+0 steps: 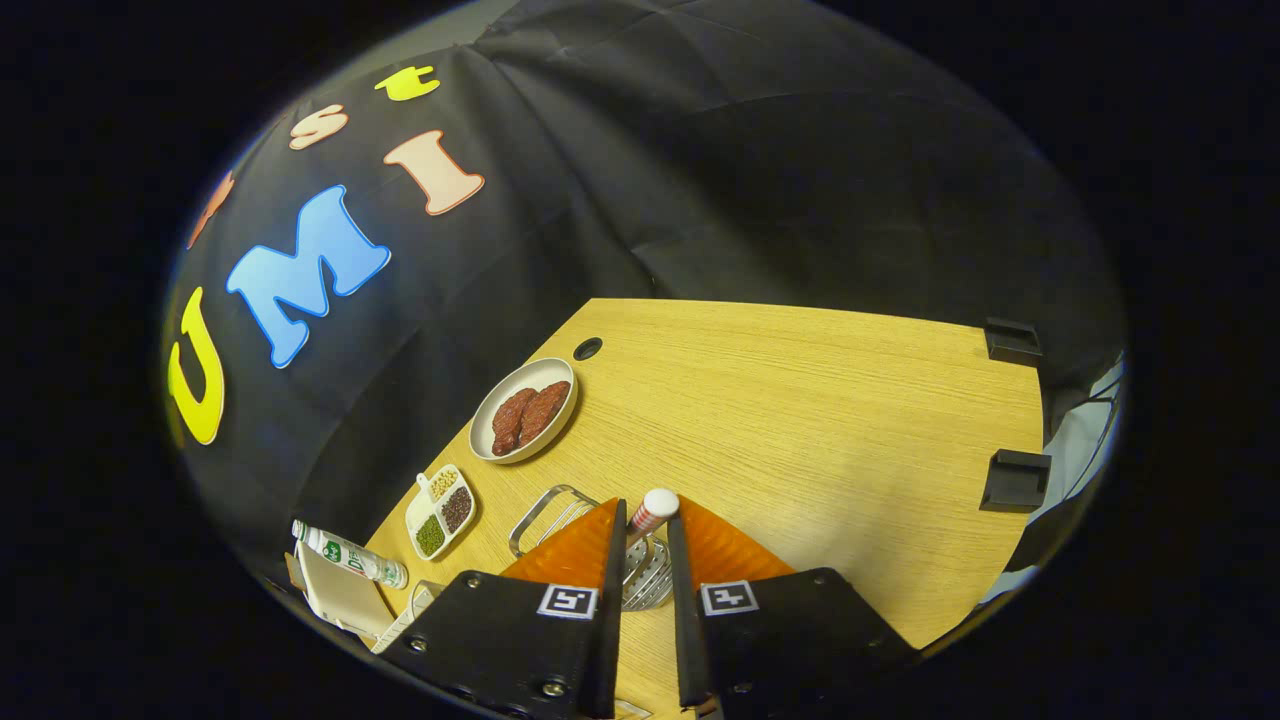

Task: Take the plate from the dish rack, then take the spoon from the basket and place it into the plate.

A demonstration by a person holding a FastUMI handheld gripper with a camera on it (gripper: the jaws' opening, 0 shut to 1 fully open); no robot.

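Fingers: I am seeing the gripper (646,530) with its fingers drawn close together, a narrow gap between them, and they are pinching the spoon.
Spoon: the spoon (652,512) is sticking up between the fingertips; I am seeing a red-and-white striped handle with a white rounded end just past the tips. Its bowl is hidden from me.
Basket: a wire basket (560,515) is lying on the surface right under the fingers, partly covered by them; its mesh is showing in the gap between the fingers, below the spoon.
Plate: a round pale plate (490,425) is sitting beyond the fingers, off to their left and near the surface's far edge by the cloth wall. It is carrying two dark reddish-brown pieces. I cannot tell whether this is the task's plate.
Tray: a small divided tray (440,512) is sitting between the plate and the bottle, holding green, brown and pale grains in separate compartments, with a small white scoop resting in it.
Bottle: a white bottle (350,553) with a green label is lying on its side left of the tray, over a pale flat object that I cannot identify.
Surface: the wooden surface (820,440) is stretching away ahead and to the right of the fingers; two black brackets are clamping its far right edge, and a dark round hole is showing just beyond the plate.
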